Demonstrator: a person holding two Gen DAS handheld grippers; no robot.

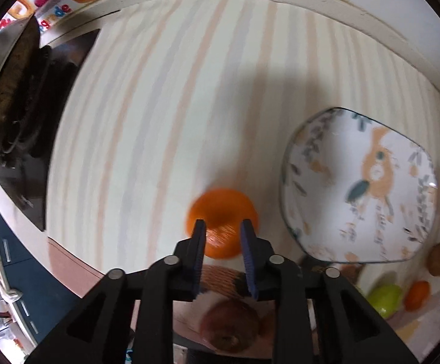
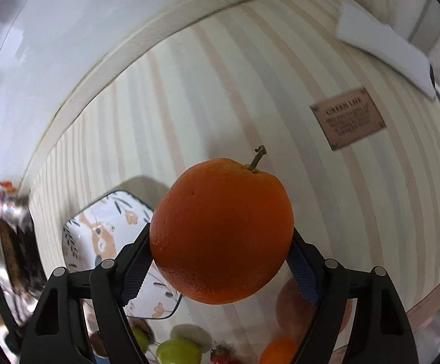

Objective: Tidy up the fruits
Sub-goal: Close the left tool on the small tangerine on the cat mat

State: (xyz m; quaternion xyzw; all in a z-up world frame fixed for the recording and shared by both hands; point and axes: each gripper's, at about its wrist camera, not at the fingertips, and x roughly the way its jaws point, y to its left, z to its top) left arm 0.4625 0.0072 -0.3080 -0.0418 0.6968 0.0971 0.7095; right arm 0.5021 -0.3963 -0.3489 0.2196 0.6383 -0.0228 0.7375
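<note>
My right gripper (image 2: 221,261) is shut on a large orange (image 2: 221,230) with a short stem and holds it in the air, right of a patterned plate (image 2: 105,230). My left gripper (image 1: 223,230) is open; a small orange fruit (image 1: 223,212) lies on the striped cloth beyond and between its fingertips, not gripped. The same patterned plate (image 1: 359,188) lies to the right of that fruit. More fruits lie near the front: a green one (image 1: 385,298), a small orange one (image 1: 417,295), a brown one (image 1: 438,257) and a reddish-brown one (image 1: 229,327).
A dark pan on a stove (image 1: 23,91) stands at the left. A wall (image 2: 68,30) rises behind the striped cloth. A brown label (image 2: 348,118) is on the cloth and a white object (image 2: 383,48) lies at the far right. Green fruits (image 2: 177,350) lie below the right gripper.
</note>
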